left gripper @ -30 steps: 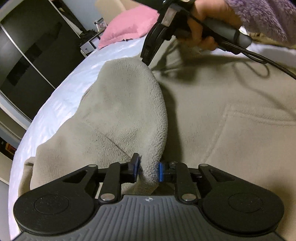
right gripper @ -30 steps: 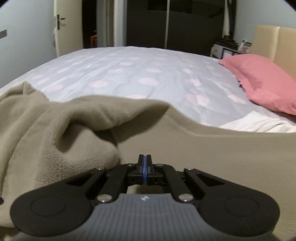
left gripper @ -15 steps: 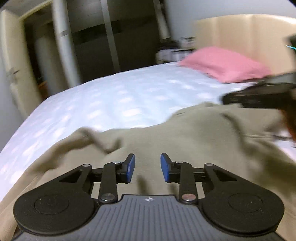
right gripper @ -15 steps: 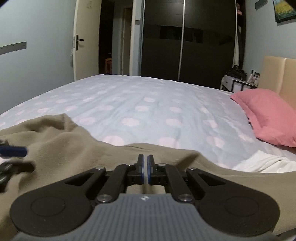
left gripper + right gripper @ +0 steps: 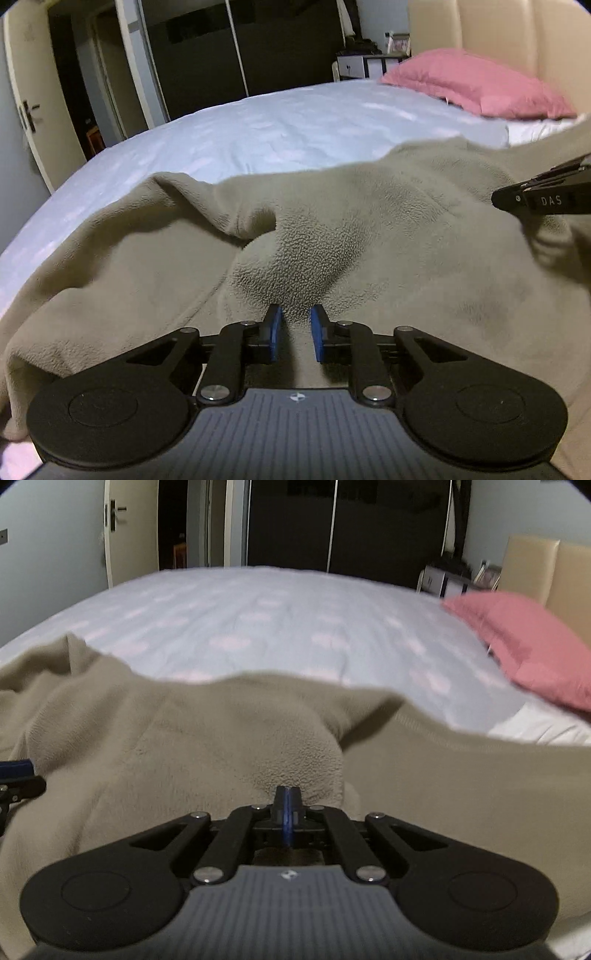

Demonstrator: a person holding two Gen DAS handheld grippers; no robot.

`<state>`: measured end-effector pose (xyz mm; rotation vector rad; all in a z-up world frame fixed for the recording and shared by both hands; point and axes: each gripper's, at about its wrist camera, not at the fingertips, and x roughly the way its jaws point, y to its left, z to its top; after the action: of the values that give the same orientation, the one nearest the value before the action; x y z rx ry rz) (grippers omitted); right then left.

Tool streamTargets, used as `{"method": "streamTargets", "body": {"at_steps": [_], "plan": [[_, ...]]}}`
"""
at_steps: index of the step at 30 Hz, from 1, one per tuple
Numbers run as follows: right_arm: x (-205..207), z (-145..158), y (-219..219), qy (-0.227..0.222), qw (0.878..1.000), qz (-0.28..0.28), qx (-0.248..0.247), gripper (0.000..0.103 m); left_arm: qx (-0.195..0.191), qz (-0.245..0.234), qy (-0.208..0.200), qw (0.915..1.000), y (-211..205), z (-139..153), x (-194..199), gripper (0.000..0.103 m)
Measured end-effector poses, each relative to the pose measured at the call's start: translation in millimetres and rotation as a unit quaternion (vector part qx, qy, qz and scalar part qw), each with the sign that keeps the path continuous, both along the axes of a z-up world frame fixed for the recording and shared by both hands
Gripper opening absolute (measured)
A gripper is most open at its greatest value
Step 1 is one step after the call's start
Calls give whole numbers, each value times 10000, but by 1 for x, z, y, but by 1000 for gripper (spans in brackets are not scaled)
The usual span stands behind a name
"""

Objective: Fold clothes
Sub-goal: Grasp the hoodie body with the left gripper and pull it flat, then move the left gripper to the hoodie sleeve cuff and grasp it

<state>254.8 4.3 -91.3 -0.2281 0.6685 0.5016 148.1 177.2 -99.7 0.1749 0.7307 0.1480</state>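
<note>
A beige fleece garment [image 5: 369, 229] lies spread and rumpled on the bed, and it also fills the lower half of the right wrist view [image 5: 221, 738]. My left gripper [image 5: 294, 332] is partly open, with a fold of the fleece lying in the gap between its blue pads. My right gripper [image 5: 285, 805] is shut, its pads pressed together on an edge of the fleece, which bunches right at the tips. The right gripper's tip also shows at the right edge of the left wrist view [image 5: 543, 199]. The left gripper's tip shows at the left edge of the right wrist view [image 5: 18, 779].
The bed has a pale dotted sheet [image 5: 295, 627]. A pink pillow [image 5: 476, 88] lies at the headboard [image 5: 554, 572] on the right. A dark wardrobe [image 5: 351, 524] and a door [image 5: 33, 110] stand beyond the bed. A bedside shelf [image 5: 443, 579] is near the pillow.
My left gripper let go of the fleece fold, swung up to look across the bed, and has now come down over a fold again. My right gripper stayed shut and shifted slightly with the fleece.
</note>
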Motion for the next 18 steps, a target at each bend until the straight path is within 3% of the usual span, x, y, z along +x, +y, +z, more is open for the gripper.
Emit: {"method": "streamTargets", "body": {"at_steps": [6, 14, 18], "plan": [[11, -16, -15, 289, 9978, -39, 595, 0, -72, -4, -75, 9999, 3, -4, -2, 16], [-7, 5, -3, 133, 9999, 30, -11, 2, -205, 58, -198, 9996, 1, 13, -19, 17], [-29, 24, -6, 34, 10000, 37, -20, 5, -180, 139, -230, 9995, 4, 28, -33, 22]]}}
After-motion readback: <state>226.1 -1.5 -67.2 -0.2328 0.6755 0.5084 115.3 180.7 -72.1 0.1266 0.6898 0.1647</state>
